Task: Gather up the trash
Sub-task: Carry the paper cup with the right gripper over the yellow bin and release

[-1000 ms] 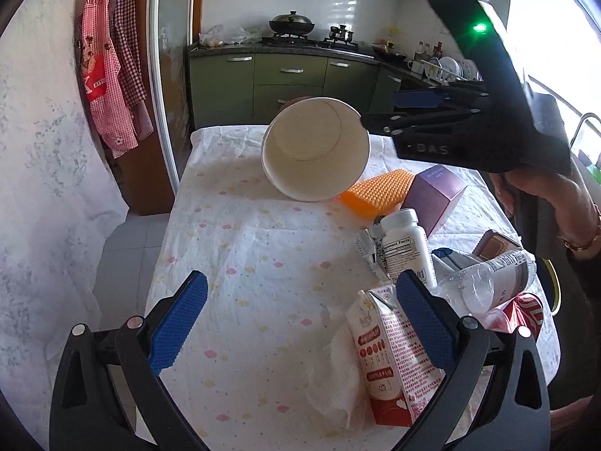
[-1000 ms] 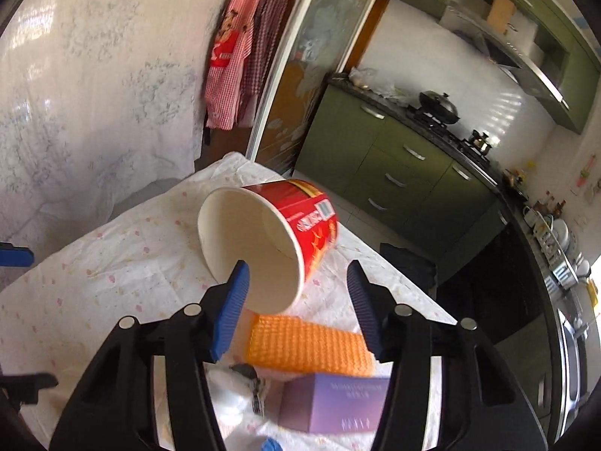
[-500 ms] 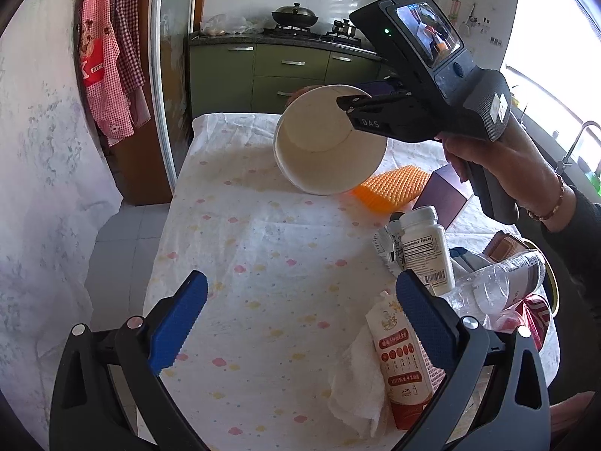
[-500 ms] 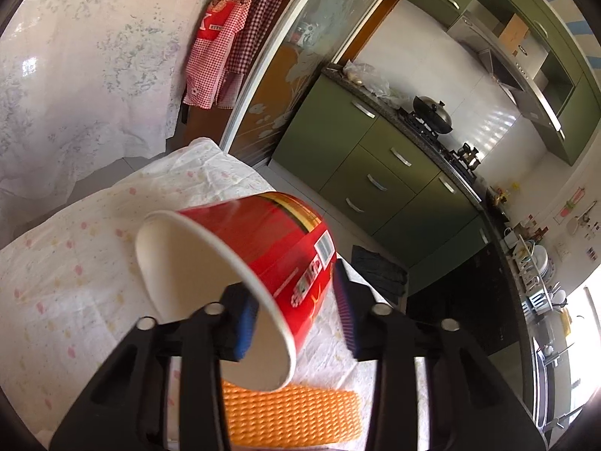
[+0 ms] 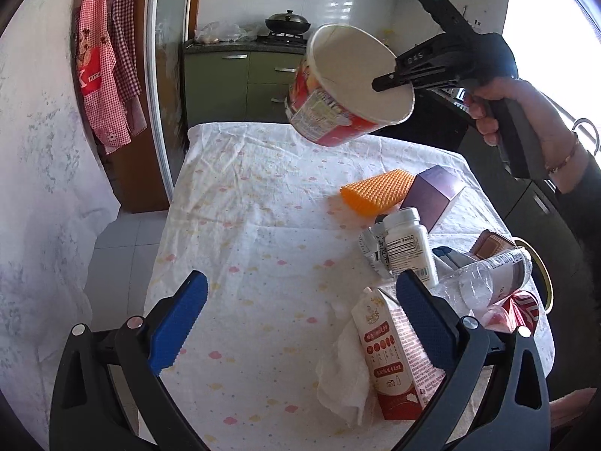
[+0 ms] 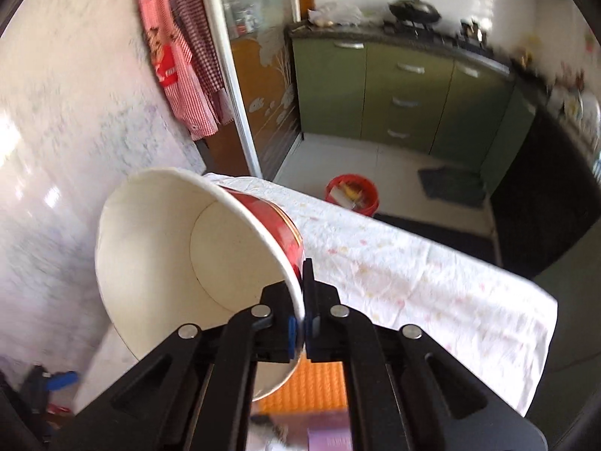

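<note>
now right gripper [image 6: 300, 323] clamped on red cup [image 5: 338, 112] rim, cup tilted, mouth up-right, above table [image 5: 244, 225]; left gripper [image 5: 300, 315] apart.

A home kitchen: green cabinets [image 6: 405, 86] with drawer handles run under a dark counter, where a lidded wok [image 5: 288, 21] sits on a gas hob against white wall tiles. Checked aprons [image 5: 109, 71] hang by a sliding glass door [image 6: 263, 86], and a cloth-covered table [image 5: 263, 248] stands on the tiled floor.
</note>
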A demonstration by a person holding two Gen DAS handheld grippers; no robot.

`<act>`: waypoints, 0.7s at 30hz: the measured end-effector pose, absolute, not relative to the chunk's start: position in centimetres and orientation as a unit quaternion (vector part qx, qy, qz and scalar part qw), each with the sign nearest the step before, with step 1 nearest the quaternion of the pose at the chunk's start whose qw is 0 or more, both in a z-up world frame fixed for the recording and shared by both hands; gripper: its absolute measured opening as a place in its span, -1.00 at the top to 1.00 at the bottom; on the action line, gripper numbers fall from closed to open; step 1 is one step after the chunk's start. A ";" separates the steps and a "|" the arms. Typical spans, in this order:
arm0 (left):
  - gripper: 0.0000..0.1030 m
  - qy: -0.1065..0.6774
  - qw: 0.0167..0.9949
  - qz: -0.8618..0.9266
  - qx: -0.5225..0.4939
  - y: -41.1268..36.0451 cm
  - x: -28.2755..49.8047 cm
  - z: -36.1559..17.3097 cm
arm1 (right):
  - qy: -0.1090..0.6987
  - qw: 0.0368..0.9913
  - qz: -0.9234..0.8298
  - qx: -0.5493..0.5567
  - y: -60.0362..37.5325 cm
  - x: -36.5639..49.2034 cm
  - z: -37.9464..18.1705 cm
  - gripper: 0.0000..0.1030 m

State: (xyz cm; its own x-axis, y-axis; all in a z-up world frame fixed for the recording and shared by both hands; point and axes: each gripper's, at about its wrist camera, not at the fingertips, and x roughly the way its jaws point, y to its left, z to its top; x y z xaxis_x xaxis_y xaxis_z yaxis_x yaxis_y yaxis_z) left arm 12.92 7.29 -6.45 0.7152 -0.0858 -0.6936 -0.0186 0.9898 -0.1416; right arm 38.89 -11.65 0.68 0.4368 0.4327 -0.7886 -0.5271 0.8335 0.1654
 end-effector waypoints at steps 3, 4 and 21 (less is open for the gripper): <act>-0.93 0.367 0.927 -0.033 -0.063 6.2 12.3 -5.7 | 0.467 0.842 0.272 -0.010 -17.3 37.8 2.6 0.94; -0.93 0.365 0.928 -0.037 -0.061 5.8 12.2 -5.5 | 0.471 0.842 0.263 0.003 -19.6 37.3 3.2 0.94; -0.93 0.361 0.927 -0.094 -0.036 -1.0 11.3 -3.6 | 0.598 0.777 -0.045 0.192 -58.8 25.7 -10.9 0.92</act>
State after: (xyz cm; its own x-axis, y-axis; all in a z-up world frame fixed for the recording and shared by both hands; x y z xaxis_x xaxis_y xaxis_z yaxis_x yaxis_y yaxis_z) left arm 11.32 -1.00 -3.57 0.7215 -0.2003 -0.6628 0.1486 0.9797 -0.1344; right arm 25.73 -58.76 -10.91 0.2805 0.1605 -0.9463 0.2995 0.9221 0.2452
